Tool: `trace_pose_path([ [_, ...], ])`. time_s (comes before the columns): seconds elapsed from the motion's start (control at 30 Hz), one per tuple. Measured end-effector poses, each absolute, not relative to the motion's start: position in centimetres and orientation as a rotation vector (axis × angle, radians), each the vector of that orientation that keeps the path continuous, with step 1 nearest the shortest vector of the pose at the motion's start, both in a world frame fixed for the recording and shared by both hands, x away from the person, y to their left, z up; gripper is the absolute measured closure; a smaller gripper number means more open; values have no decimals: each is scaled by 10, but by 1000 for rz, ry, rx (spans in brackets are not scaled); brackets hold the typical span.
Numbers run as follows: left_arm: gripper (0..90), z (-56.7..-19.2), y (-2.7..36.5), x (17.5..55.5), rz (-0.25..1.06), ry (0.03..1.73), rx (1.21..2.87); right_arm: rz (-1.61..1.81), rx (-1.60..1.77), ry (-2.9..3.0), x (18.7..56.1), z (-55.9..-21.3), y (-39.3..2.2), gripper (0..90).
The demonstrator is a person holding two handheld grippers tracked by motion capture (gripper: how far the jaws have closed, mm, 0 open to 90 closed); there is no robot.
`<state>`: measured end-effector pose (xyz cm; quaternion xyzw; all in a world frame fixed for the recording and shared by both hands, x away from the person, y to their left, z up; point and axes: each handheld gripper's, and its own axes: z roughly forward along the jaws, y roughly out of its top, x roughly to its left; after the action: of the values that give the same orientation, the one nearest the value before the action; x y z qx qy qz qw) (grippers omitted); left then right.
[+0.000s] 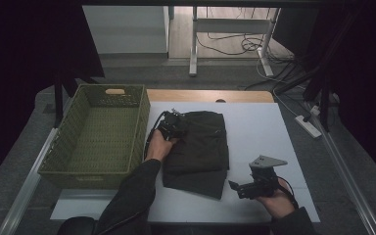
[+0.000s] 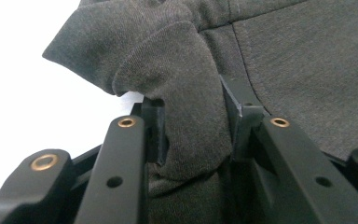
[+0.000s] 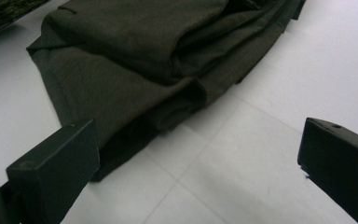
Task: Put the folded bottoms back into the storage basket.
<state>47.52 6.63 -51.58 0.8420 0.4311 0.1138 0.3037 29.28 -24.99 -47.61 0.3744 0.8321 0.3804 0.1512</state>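
A dark folded garment (image 1: 199,152) lies in the middle of the white table top. My left gripper (image 1: 172,128) sits at its far left corner, and in the left gripper view (image 2: 193,128) its jaws are shut on a bunched fold of the garment (image 2: 186,84). My right gripper (image 1: 236,187) is near the garment's front right corner, a little off the cloth, pointing left toward it. Its jaws stand wide open in the right gripper view (image 3: 200,168), with bare table between them and the garment (image 3: 135,74) just beyond.
A green woven basket (image 1: 142,122) stands to the left of the garment, its inside bare. The white sheet (image 1: 264,132) covers the table to the right of the garment. A desk frame and cables lie on the floor beyond the table.
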Motion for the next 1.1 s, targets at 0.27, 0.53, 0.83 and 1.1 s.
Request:
trace_pose_path([
  [0.27, 660, -516, 66, 475, 304, 1143, 2231, 1052, 1069, 2432, 313, -477, -230, 0],
  [0.53, 659, -516, 67, 476, 294, 1150, 2228, 1030, 1066, 2437, 332, -472, -214, 0],
  [0.83, 659, -516, 67, 476, 291, 1158, 2223, 985, 1090, 2425, 358, -474, -189, 0],
  [1.1, 659, -516, 67, 475, 293, 1162, 2219, 886, 1157, 2457, 381, -495, -179, 0],
])
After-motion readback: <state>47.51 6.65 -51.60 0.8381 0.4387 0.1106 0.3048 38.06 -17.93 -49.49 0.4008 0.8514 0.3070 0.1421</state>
